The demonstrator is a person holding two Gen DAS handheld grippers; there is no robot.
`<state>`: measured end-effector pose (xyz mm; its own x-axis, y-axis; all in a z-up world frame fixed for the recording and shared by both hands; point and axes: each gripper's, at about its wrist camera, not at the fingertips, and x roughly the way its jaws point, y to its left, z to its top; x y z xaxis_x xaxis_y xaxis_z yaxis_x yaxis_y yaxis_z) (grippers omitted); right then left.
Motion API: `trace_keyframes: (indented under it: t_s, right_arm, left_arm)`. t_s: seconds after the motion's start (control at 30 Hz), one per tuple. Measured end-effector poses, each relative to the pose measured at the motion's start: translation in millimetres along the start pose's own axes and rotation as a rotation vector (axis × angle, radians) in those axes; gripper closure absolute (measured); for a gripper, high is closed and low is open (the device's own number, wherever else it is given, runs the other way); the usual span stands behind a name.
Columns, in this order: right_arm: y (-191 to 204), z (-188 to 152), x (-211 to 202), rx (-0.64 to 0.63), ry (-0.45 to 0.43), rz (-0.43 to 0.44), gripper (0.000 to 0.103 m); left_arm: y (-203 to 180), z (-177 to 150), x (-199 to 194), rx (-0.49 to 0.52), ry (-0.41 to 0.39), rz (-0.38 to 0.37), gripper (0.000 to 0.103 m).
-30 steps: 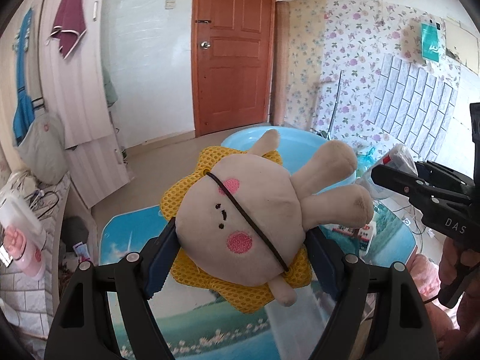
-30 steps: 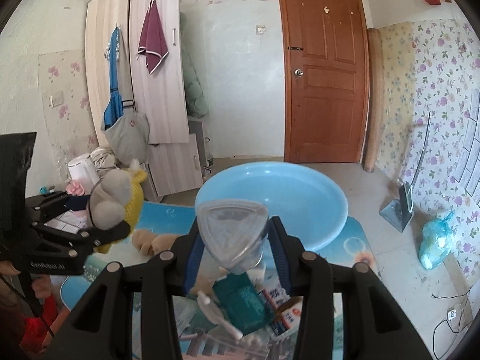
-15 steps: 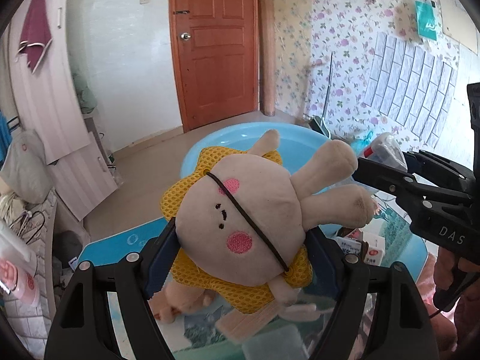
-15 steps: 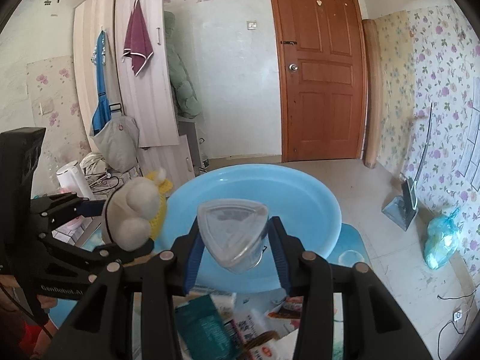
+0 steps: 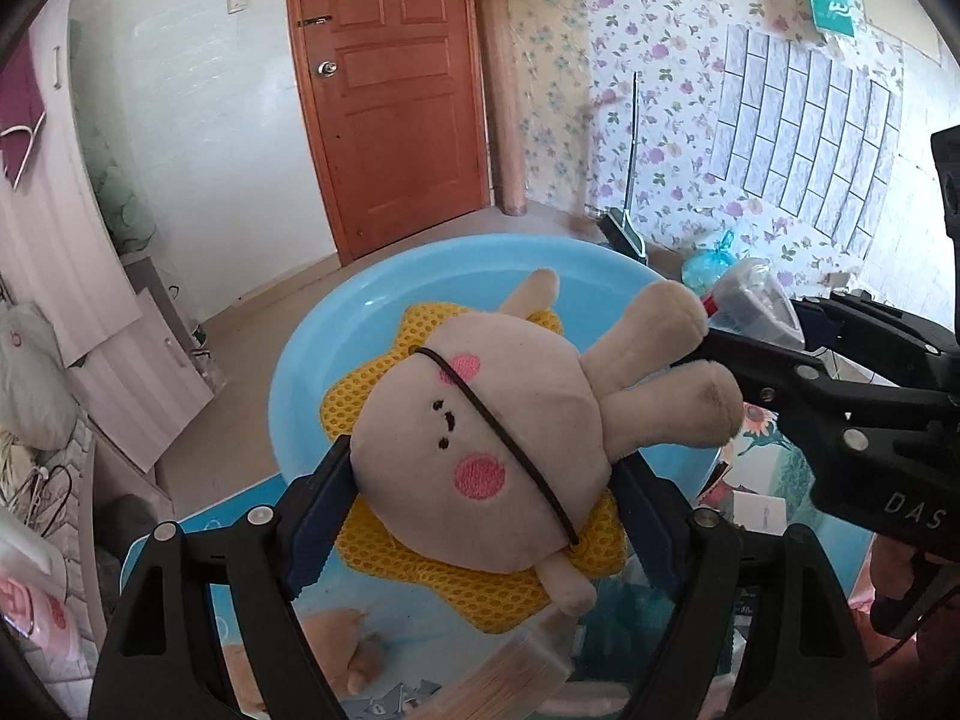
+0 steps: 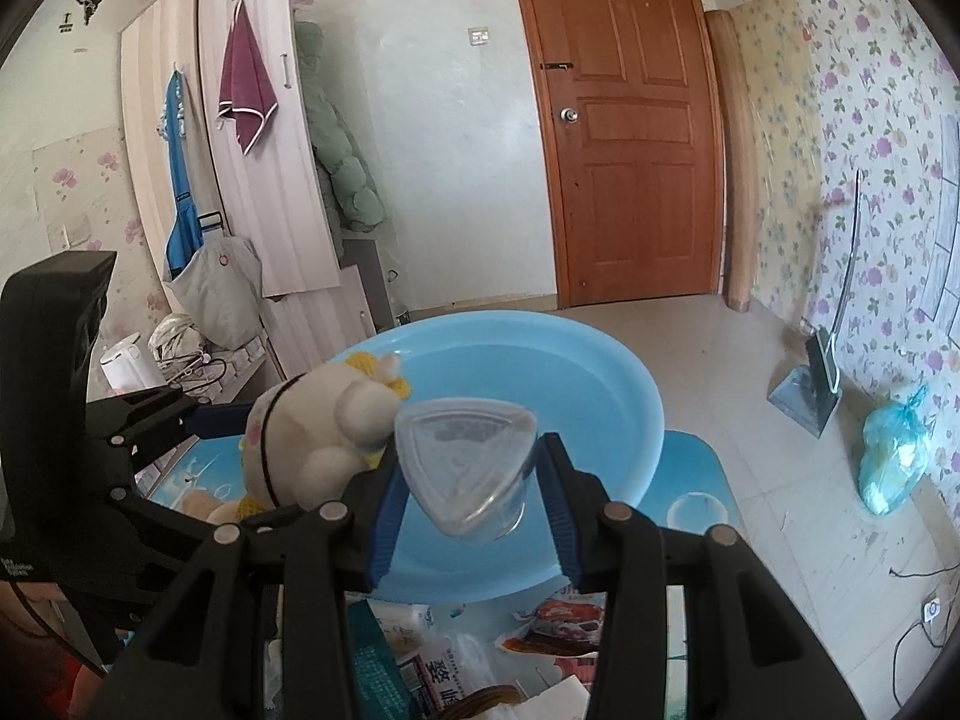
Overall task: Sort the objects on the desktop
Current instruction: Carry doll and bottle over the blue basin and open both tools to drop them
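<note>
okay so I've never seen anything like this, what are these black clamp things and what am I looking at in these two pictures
Those are two handheld grippers: a person squeezes one in each hand, and a fisheye camera on each looks along its fingers. One picture is from the left gripper, shut on a plush toy with a yellow mesh collar. The other is from the right gripper, shut on a clear plastic container. Each view catches the other gripper at its edge. Both hold their items over a blue basin on a table with packets lying in front.
</note>
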<state>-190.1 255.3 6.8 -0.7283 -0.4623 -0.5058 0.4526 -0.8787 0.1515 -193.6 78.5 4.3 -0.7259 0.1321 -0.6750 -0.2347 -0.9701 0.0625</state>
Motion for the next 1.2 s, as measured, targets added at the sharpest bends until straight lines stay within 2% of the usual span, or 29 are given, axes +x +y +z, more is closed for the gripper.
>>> trace_keyframes:
  t_s: [0.33,0.83,1.2]
  right_arm:
    - [0,-8,9,0.028,0.035,0.009,0.061]
    - [7,-9,-2,0.009,0.037,-0.014,0.061]
    - [19,-24,-30,0.006,0.044,-0.034,0.061]
  left_arm:
    - [-8,4,-2,0.026,-0.023,0.007,0.008]
    - [-3,-13,-11,-0.009,-0.008,0.020,0.008]
    - [18,-51,-43,-0.080,0.012,0.044,0.008]
